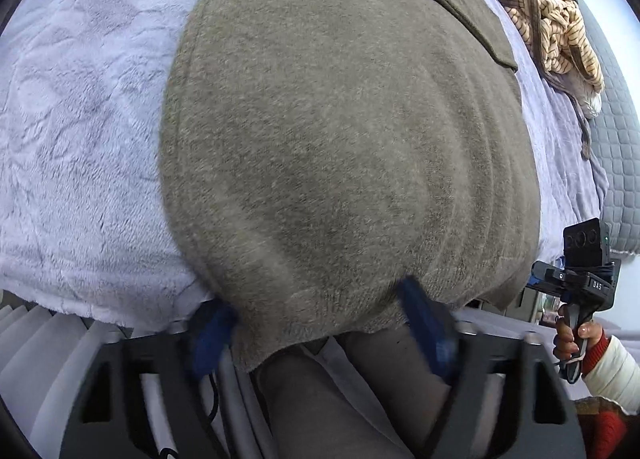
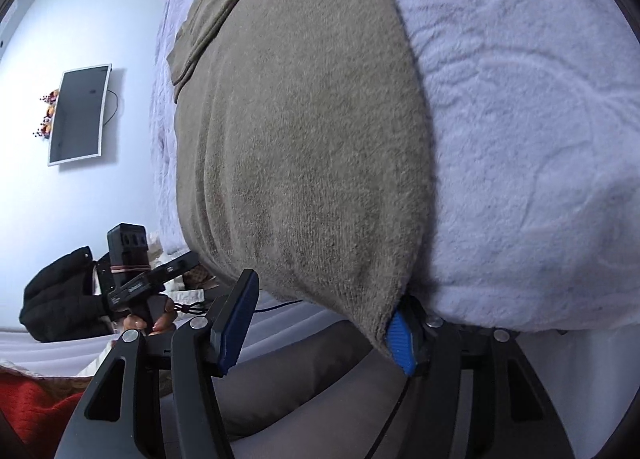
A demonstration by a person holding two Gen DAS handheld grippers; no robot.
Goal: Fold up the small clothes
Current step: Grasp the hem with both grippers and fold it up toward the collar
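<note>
Olive-grey knitted garment point(image 1: 344, 131) overhangs the lavender fleece blanket's point(image 1: 80, 139) near edge, so I keep left gripper point(image 1: 320, 323) and right gripper point(image 2: 320, 327) wide astride its hem corners, ready to pinch.

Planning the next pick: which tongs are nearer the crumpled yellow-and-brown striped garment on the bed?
Right. The crumpled yellow-and-brown striped garment lies up the bed on the side of the right tongs; the left tongs sit farther across the olive knit garment.
</note>
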